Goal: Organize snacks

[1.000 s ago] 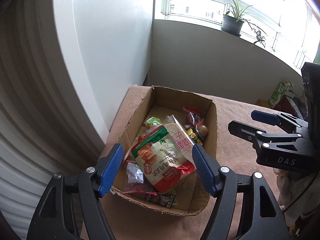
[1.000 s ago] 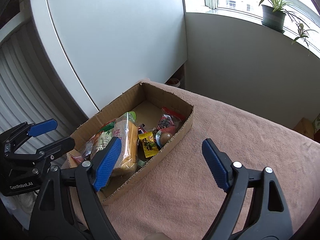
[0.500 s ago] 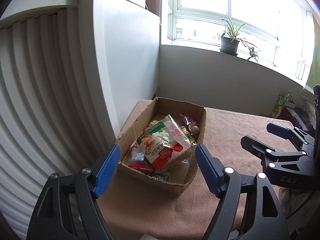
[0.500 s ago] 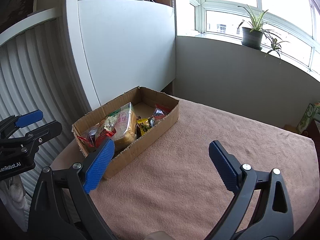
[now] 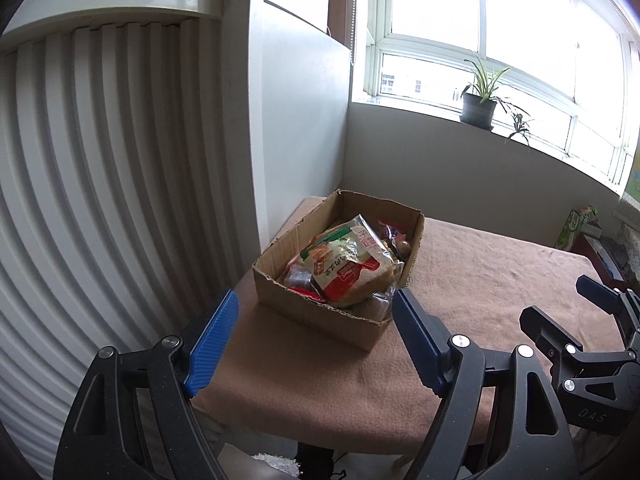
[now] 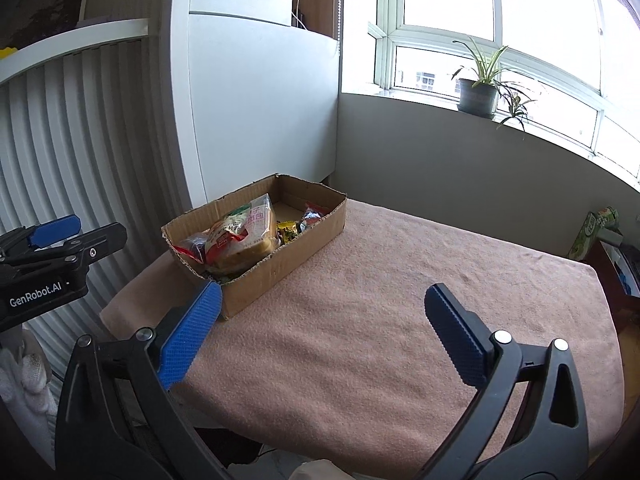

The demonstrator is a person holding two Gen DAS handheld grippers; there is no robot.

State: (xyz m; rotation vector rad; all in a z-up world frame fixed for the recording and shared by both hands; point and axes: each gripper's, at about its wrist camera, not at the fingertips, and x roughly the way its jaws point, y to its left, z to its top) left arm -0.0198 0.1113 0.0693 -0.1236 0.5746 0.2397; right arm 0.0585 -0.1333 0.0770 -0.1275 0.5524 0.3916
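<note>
The cardboard box stands at the table's eleven o'clock corner, the bread bag lying uppermost. The bag is judged light, soft and crushable; its crimped end is best pinched. Both the left gripper and the right gripper are seen empty and wide, the right one's jaws just having opened further.

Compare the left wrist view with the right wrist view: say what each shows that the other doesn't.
Only the left wrist view shows the brown egg-like snack by the box's right wall, and the right gripper from the side. Only the right wrist view shows the yellow packet, a white-gloved hand, and the left gripper from the side. Both show the cardboard box on the brown cloth, the bread bag, the potted plant, and both grippers open and empty.
</note>
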